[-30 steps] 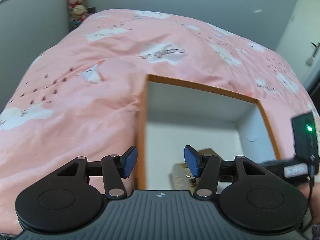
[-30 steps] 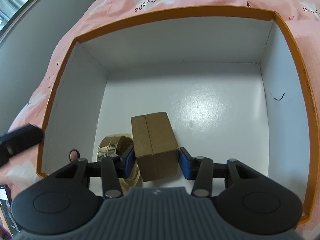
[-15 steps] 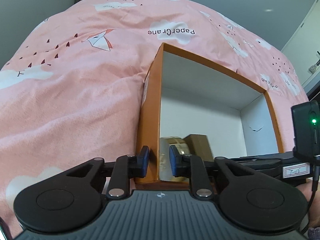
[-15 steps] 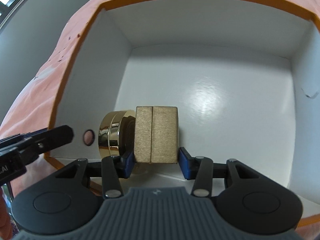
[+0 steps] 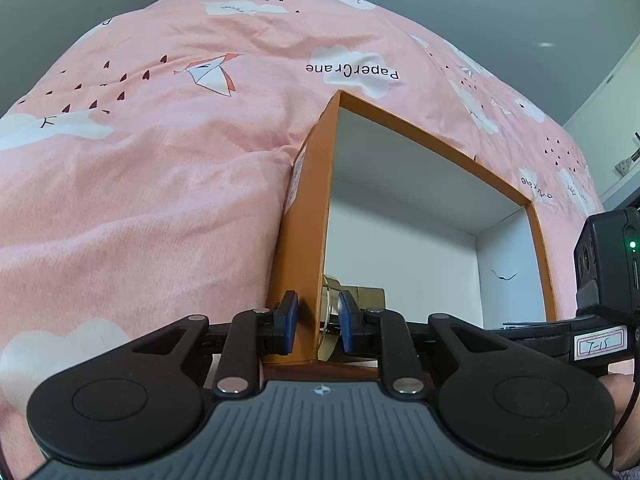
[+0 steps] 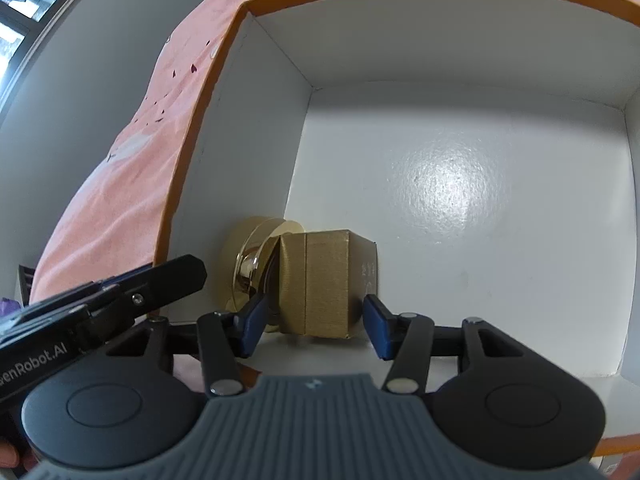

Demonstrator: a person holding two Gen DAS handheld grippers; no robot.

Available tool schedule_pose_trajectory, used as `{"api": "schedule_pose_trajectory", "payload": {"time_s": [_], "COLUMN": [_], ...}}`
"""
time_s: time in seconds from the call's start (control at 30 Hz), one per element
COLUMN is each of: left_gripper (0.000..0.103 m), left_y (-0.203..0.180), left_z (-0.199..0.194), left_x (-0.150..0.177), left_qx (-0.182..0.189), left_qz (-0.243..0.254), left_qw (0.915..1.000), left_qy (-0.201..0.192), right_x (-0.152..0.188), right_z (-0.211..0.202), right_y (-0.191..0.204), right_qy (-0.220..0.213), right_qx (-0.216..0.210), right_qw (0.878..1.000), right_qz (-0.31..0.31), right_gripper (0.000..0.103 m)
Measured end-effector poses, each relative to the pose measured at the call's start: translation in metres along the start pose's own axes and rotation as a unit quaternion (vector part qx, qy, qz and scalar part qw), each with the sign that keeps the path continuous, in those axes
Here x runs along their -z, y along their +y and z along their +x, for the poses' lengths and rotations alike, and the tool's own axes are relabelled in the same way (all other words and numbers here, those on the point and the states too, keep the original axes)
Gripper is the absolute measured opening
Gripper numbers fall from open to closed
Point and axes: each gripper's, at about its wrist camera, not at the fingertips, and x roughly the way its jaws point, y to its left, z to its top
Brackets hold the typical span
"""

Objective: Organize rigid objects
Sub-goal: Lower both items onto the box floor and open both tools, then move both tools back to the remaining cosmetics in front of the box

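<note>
Left gripper (image 5: 318, 326) pinches the near wall of the orange box (image 5: 304, 240) on the pink bedspread (image 5: 160, 160). Right gripper (image 6: 314, 326) spread, its pads apart from the brown carton (image 6: 324, 284) between them. Carton stands inside the box, touching a gold round tin (image 6: 252, 260) in the corner.

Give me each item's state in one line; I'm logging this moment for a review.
orange box: open, no lid, tipped up, wall clamped.
left gripper: shut on the orange box wall.
right gripper: open, jaws either side of the gold carton, not pressing.
gold carton: closed, inside the box.
gold round tin: on edge, against the carton.
</note>
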Motion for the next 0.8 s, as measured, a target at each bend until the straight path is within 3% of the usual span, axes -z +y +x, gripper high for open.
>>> {"api": "schedule_pose_trajectory", "payload": {"time_s": [0.03, 0.07, 0.17, 0.37, 0.47, 0.63, 0.8], "left_gripper": [0.024, 0.024, 0.024, 0.024, 0.024, 0.024, 0.025], "left_y": [0.0, -0.001, -0.002, -0.005, -0.009, -0.029, -0.052], "left_z": [0.0, 0.0, 0.001, -0.005, -0.016, -0.041, -0.055], "left_x": [0.0, 0.0, 0.0, 0.004, 0.007, 0.017, 0.035], "left_qx": [0.0, -0.002, -0.006, -0.011, -0.015, -0.015, 0.004], "left_qz": [0.0, 0.001, 0.004, 0.001, -0.009, 0.028, 0.077], "left_qw": [1.0, 1.0, 1.0, 0.9998, 0.9986, 0.9943, 0.9909], "left_qy": [0.0, -0.001, 0.0, -0.017, -0.05, -0.101, -0.11], "right_x": [0.0, 0.0, 0.003, 0.005, 0.008, 0.021, 0.047], "right_z": [0.001, 0.001, 0.004, 0.001, -0.014, -0.045, -0.077], "right_y": [-0.002, -0.004, -0.007, -0.001, 0.005, 0.015, 0.017], "right_qy": [0.003, 0.006, 0.012, 0.001, -0.026, -0.078, -0.125], "right_qx": [-0.002, -0.009, -0.024, -0.017, 0.001, 0.011, 0.019], "right_qw": [1.0, 1.0, 0.999, 0.999, 1.0, 0.997, 0.991], "right_qz": [0.008, 0.017, 0.047, 0.031, 0.008, -0.026, -0.04], "right_gripper": [0.038, 0.037, 0.036, 0.036, 0.036, 0.037, 0.041]}}
